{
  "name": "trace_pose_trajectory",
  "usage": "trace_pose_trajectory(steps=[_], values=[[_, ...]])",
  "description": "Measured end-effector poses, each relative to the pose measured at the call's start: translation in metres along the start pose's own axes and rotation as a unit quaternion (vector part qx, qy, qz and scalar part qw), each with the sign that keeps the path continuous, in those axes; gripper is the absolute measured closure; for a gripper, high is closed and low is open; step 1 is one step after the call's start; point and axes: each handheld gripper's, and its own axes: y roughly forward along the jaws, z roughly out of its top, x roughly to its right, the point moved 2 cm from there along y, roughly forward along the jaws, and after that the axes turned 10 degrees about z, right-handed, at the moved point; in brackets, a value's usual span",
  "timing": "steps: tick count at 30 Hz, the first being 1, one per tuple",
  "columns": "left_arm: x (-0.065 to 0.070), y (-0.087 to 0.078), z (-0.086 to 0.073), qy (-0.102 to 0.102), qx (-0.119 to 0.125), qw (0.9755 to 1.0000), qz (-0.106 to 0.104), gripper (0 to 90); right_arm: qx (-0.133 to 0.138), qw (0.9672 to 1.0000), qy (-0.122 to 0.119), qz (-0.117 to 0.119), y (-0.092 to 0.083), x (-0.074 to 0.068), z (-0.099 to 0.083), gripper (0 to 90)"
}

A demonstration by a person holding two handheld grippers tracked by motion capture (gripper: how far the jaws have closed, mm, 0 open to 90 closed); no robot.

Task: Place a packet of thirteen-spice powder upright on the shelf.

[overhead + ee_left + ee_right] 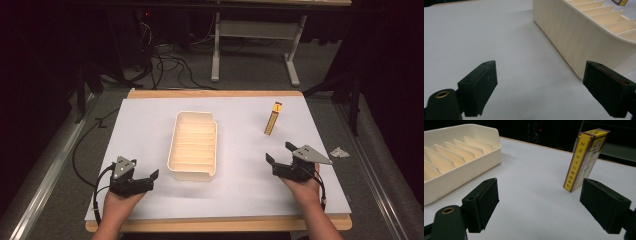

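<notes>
Tray (194,145) mid table (150,120), box (272,118) standing far right of it. Left gripper (150,181) and right gripper (278,159) both spread wide, empty, near front edge.

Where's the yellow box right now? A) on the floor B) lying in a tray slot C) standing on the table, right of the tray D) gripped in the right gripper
C: the yellow box stands upright on the white table, right of the cream tray, whose slots are empty; the right gripper is open, short of it.
</notes>
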Motion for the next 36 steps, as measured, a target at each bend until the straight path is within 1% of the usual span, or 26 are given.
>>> trace_pose_trajectory(steps=[2,4,6,8,9,11,12,13,15,16,17,19,20,22,24,26,27,29,31,33,35,36], values=[[-0.001,0.0,0.001,0.001,0.0,1.0,-0.002,14.7,0.001,1.0,-0.002,-0.002,0.0,0.001,0.0,15.4],[-0.001,-0.001,0.001,-0.003,-0.003,1.0,-0.006,15.5,-0.001,1.0,0.001,-0.003,0.0,-0.001,0.0,15.3],[-0.001,-0.002,0.002,-0.002,-0.002,0.9999,-0.012,16.3,-0.002,1.0,-0.003,-0.004,-0.001,-0.002,0.0,15.4],[0.0,-0.003,0.004,-0.007,-0.002,0.9998,-0.019,17.1,-0.002,1.0,0.0,-0.007,-0.002,-0.003,0.0,15.4],[0.0,-0.003,0.005,-0.012,-0.001,0.9997,-0.02,17.1,-0.002,1.0,-0.002,-0.008,-0.002,-0.003,-0.001,15.4],[-0.001,-0.003,0.009,-0.022,0.0,0.9994,-0.025,17.5,-0.007,0.9999,0.001,-0.011,-0.002,-0.003,-0.002,15.3],[-0.001,-0.003,0.009,-0.022,0.0,0.9994,-0.025,17.8,-0.007,0.9999,0.001,-0.011,-0.002,-0.003,-0.002,15.3],[-0.001,-0.002,0.01,-0.033,0.002,0.9991,-0.026,17.8,-0.009,0.9999,0.006,-0.013,-0.003,-0.003,-0.003,15.2],[0.001,-0.001,0.013,-0.049,0.001,0.9983,-0.033,17.8,-0.012,0.9997,-0.001,-0.023,-0.003,-0.002,-0.004,15.2],[0.002,-0.001,0.013,-0.05,0.0,0.998,-0.038,17.9,-0.013,0.9995,-0.001,-0.027,-0.003,-0.002,-0.004,15.2],[0.002,-0.001,0.012,-0.046,-0.001,0.9981,-0.042,18.2,-0.016,0.9991,0.005,-0.039,-0.003,-0.001,-0.005,15.1],[0.003,-0.002,0.011,-0.038,-0.002,0.9982,-0.046,18.2,-0.018,0.9989,0.007,-0.042,-0.002,-0.001,-0.005,15.1],[0.004,-0.004,0.012,-0.041,-0.001,0.9979,-0.051,18.2,-0.021,0.9987,0.007,-0.045,-0.001,-0.001,-0.005,15.0],[0.004,-0.004,0.012,-0.04,-0.002,0.9979,-0.051,18.2,-0.027,0.9986,0.002,-0.046,0.002,-0.003,-0.005,15.0],[0.002,-0.003,0.013,-0.039,0.0,0.9981,-0.047,18.2,-0.031,0.9986,0.0,-0.044,0.004,-0.006,-0.004,15.0],[0.001,-0.003,0.015,-0.047,0.0,0.998,-0.043,18.2,-0.032,0.9987,-0.002,-0.04,0.006,-0.008,-0.005,15.0],[0.0,-0.003,0.017,-0.051,0.005,0.9978,-0.041,18.2,-0.034,0.9986,-0.001,-0.04,0.007,-0.008,-0.006,15.0],[-0.002,-0.003,0.018,-0.042,0.007,0.9984,-0.037,19.4,-0.037,0.9985,0.008,-0.039,0.01,-0.007,-0.008,15.0],[-0.004,-0.002,0.018,-0.042,0.001,0.9986,-0.032,20.3,-0.04,0.9985,0.01,-0.035,0.012,-0.004,-0.009,15.0],[-0.006,0.0,0.017,-0.046,-0.003,0.9985,-0.028,20.7,-0.041,0.9985,0.016,-0.032,0.014,-0.002,-0.011,15.2],[-0.006,0.001,0.016,-0.051,-0.007,0.9983,-0.029,20.7,-0.041,0.9984,0.023,-0.03,0.015,0.0,-0.011,15.4],[-0.006,0.001,0.016,-0.051,-0.008,0.9982,-0.031,20.8,-0.038,0.9986,0.025,-0.025,0.016,0.001,-0.011,15.5]])
